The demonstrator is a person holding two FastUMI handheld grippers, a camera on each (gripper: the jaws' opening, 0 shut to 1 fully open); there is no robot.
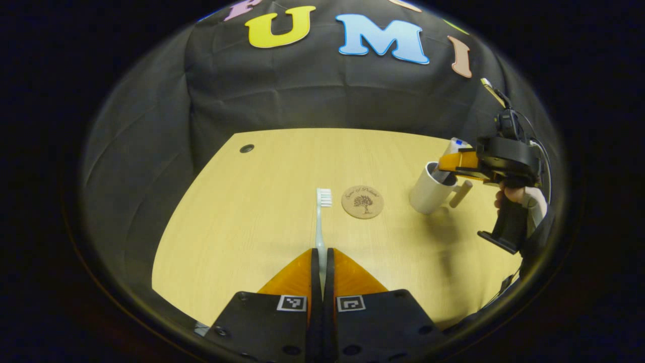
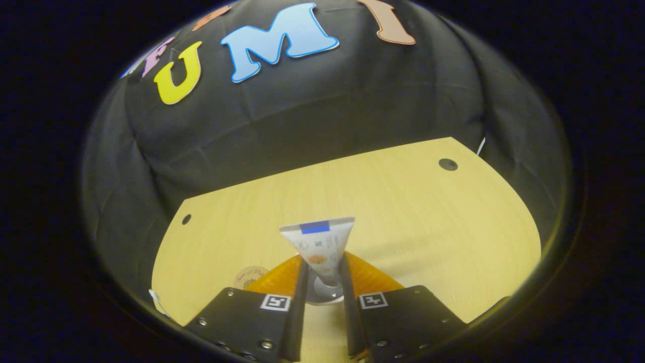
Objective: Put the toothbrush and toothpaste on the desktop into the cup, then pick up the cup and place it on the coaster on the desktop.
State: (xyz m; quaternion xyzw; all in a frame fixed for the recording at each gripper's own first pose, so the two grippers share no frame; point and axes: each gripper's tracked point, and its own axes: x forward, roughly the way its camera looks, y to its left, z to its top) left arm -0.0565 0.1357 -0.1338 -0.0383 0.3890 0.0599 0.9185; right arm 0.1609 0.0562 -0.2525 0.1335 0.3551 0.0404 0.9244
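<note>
My left gripper (image 1: 321, 250) is shut on the handle of a white toothbrush (image 1: 322, 201), whose bristle head points away from me, low over the wooden desktop (image 1: 242, 212). Whether the brush rests on the wood I cannot tell. A round cork coaster (image 1: 362, 201) lies just right of the bristles. Farther right stands the white cup (image 1: 431, 194), handle to the right. My right gripper (image 2: 324, 262) is shut on the toothpaste tube (image 2: 320, 242), cap end down into the cup's mouth (image 2: 322, 295). In the left gripper view that gripper (image 1: 448, 164) hangs over the cup with the tube (image 1: 456, 146).
Black cloth walls close in the desktop at the back and sides. Small round holes sit in the desktop's far corners (image 1: 247, 148) (image 2: 448, 164). A hand (image 1: 509, 194) holds the right gripper's grip at the right edge. The coaster's edge (image 2: 249, 275) peeks out left of the right fingers.
</note>
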